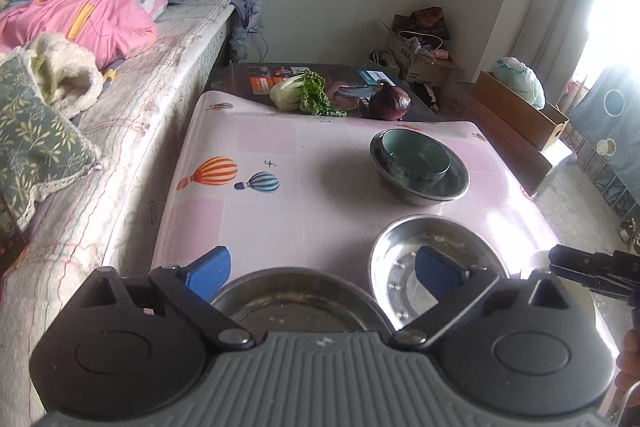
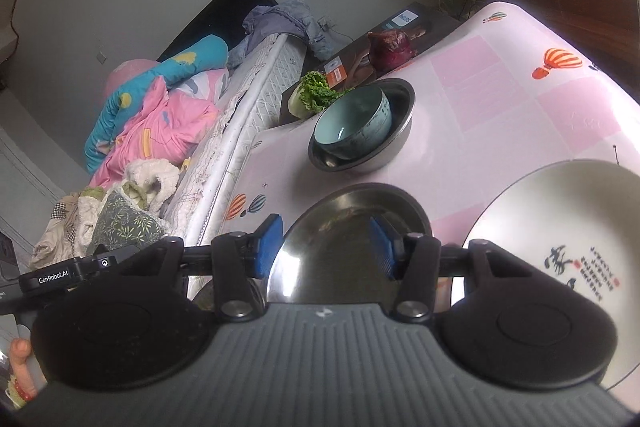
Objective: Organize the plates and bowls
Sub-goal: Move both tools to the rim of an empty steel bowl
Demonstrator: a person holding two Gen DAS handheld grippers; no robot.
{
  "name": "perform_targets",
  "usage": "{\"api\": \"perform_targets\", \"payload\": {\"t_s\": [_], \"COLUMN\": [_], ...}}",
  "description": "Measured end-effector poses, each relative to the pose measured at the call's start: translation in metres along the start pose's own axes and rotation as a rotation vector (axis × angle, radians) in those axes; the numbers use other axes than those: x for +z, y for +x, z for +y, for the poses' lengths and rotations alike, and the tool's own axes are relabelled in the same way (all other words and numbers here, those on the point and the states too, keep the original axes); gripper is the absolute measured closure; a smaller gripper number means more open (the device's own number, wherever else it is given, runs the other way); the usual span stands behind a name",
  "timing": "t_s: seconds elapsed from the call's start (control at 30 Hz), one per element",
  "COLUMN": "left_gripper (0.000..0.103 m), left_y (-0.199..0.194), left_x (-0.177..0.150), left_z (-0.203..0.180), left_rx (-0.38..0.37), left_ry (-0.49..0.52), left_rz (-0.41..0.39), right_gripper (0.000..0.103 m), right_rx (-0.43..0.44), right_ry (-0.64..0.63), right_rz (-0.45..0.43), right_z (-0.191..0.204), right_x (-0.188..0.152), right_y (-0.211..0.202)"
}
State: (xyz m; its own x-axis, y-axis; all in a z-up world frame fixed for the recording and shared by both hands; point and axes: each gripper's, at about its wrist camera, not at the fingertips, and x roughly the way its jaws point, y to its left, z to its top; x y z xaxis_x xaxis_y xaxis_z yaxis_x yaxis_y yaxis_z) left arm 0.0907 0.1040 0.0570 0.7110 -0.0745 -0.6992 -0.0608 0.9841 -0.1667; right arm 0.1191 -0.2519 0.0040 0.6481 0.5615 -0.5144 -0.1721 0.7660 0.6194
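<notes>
A teal ceramic bowl point(image 1: 416, 155) sits inside a steel bowl point(image 1: 424, 187) at the middle of the table. Two more steel bowls lie nearer. One point(image 1: 296, 303) is right below my left gripper point(image 1: 324, 271), which is open wide with nothing between its blue fingers. The other point(image 2: 352, 235) lies under my right gripper point(image 2: 326, 247), which is partly open, its pads clear of the rim. A white plate point(image 2: 560, 227) with red and black print lies to the right of that bowl. The nested teal bowl point(image 2: 352, 123) also shows beyond it.
The table wears a pink cloth with balloons point(image 1: 260, 147). At its far end a bok choy point(image 1: 296, 93) and a red onion point(image 1: 392, 103) lie on a dark board. A bed point(image 1: 160, 67) with piled bedding runs along the left. Cardboard boxes point(image 1: 520, 111) stand on the floor at the right.
</notes>
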Motion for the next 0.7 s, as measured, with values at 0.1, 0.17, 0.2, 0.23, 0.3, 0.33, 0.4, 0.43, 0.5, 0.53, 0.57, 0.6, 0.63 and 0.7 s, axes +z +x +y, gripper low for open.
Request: {"api": "perform_targets", "payload": {"t_s": [0.1, 0.17, 0.2, 0.23, 0.3, 0.33, 0.4, 0.43, 0.5, 0.53, 0.57, 0.6, 0.63, 0.7], "left_gripper": [0.003, 0.003, 0.003, 0.003, 0.003, 0.003, 0.003, 0.003, 0.003, 0.003, 0.003, 0.003, 0.003, 0.003], "left_y": [-0.014, -0.019, -0.020, -0.020, -0.018, -0.018, -0.016, -0.015, -0.012, -0.011, -0.010, -0.009, -0.006, -0.003], "left_x": [-0.031, -0.048, -0.056, -0.065, -0.076, -0.084, -0.094, -0.098, -0.103, -0.105, -0.108, -0.109, -0.111, -0.112], "left_z": [0.019, 0.030, 0.034, 0.039, 0.043, 0.045, 0.047, 0.047, 0.049, 0.049, 0.047, 0.047, 0.045, 0.044], "left_rx": [0.020, 0.028, 0.031, 0.040, 0.062, 0.075, 0.094, 0.101, 0.107, 0.112, 0.127, 0.140, 0.157, 0.174], "left_ry": [-0.055, -0.090, -0.102, -0.110, -0.112, -0.109, -0.103, -0.101, -0.086, -0.075, -0.057, -0.044, -0.025, -0.004], "left_rz": [-0.008, -0.003, 0.002, 0.011, 0.026, 0.027, 0.029, 0.034, 0.035, 0.031, 0.022, 0.017, 0.012, 0.009], "right_gripper": [0.056, 0.056, 0.056, 0.056, 0.056, 0.056, 0.056, 0.056, 0.056, 0.056, 0.056, 0.056, 0.056, 0.056], "right_rx": [0.007, 0.017, 0.017, 0.016, 0.015, 0.017, 0.020, 0.023, 0.033, 0.034, 0.033, 0.029, 0.028, 0.031], "right_ry": [-0.001, -0.002, -0.005, -0.010, -0.010, -0.010, -0.009, -0.003, 0.007, 0.004, -0.002, -0.009, -0.012, -0.008], "right_rz": [0.019, 0.048, 0.065, 0.079, 0.113, 0.128, 0.156, 0.168, 0.184, 0.188, 0.191, 0.195, 0.198, 0.204], "right_z": [0.012, 0.019, 0.023, 0.025, 0.030, 0.032, 0.036, 0.038, 0.042, 0.044, 0.047, 0.050, 0.052, 0.053], "right_x": [-0.033, -0.051, -0.060, -0.067, -0.084, -0.091, -0.103, -0.108, -0.117, -0.120, -0.123, -0.124, -0.126, -0.127], "right_y": [-0.002, 0.001, 0.005, 0.007, 0.013, 0.015, 0.022, 0.025, 0.030, 0.032, 0.034, 0.038, 0.040, 0.046]}}
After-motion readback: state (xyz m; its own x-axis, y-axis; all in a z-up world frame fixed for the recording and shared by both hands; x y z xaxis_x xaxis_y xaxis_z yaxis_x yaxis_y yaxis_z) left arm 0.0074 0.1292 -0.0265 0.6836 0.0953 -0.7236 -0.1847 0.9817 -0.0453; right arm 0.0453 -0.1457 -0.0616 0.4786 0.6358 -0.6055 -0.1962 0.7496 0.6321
